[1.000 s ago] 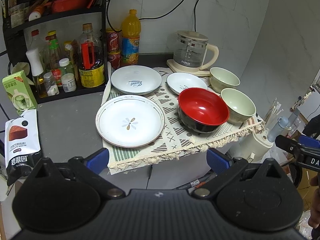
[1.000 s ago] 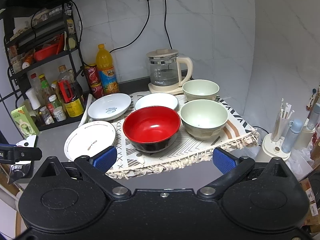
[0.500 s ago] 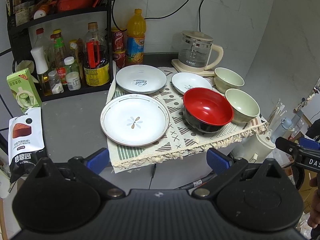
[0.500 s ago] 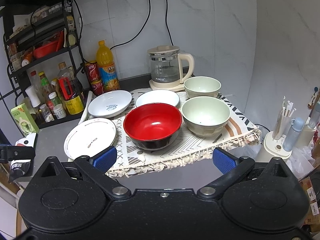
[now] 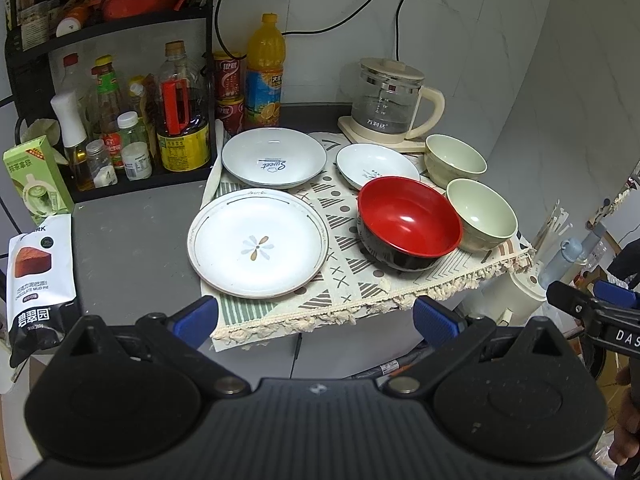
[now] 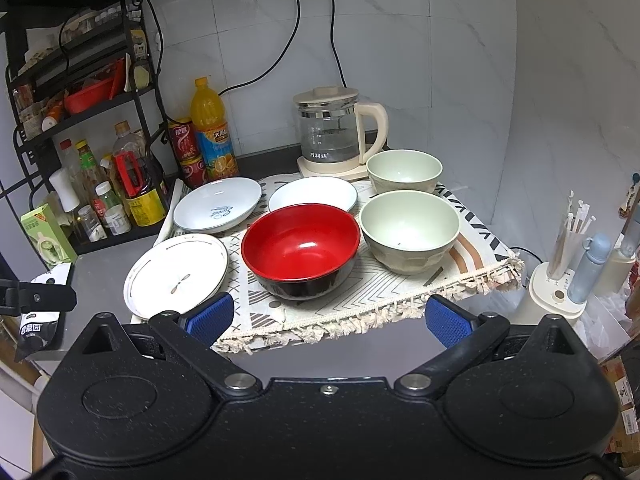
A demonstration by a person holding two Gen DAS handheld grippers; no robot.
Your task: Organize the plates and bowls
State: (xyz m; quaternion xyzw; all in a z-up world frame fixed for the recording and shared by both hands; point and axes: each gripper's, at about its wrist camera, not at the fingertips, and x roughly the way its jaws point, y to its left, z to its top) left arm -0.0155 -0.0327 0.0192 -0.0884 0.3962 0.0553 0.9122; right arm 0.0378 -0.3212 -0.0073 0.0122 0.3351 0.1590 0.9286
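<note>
On a patterned cloth (image 5: pixel 340 276) lie a large white flower plate (image 5: pixel 258 244), a white "Sweet" plate (image 5: pixel 274 162), a small white plate (image 5: pixel 376 166), a red bowl (image 5: pixel 408 226) and two pale green bowls, near (image 5: pixel 482 214) and far (image 5: pixel 456 158). The same show in the right wrist view: flower plate (image 6: pixel 176 274), red bowl (image 6: pixel 300 248), near green bowl (image 6: pixel 408 230). My left gripper (image 5: pixel 316 320) is open and empty, in front of the cloth's near edge. My right gripper (image 6: pixel 328 320) is open and empty, in front of the red bowl.
A glass kettle (image 5: pixel 390 100) stands behind the bowls. A black rack with bottles (image 5: pixel 120 128) and an orange juice bottle (image 5: pixel 264 76) stand at the back left. A snack bag (image 5: pixel 38 272) and a green carton (image 5: pixel 34 182) lie left. A utensil holder (image 6: pixel 564 280) stands right.
Both grippers have shifted slightly toward the table; the dishes sit a little larger and further right in the left view. Nothing on the table has moved.
</note>
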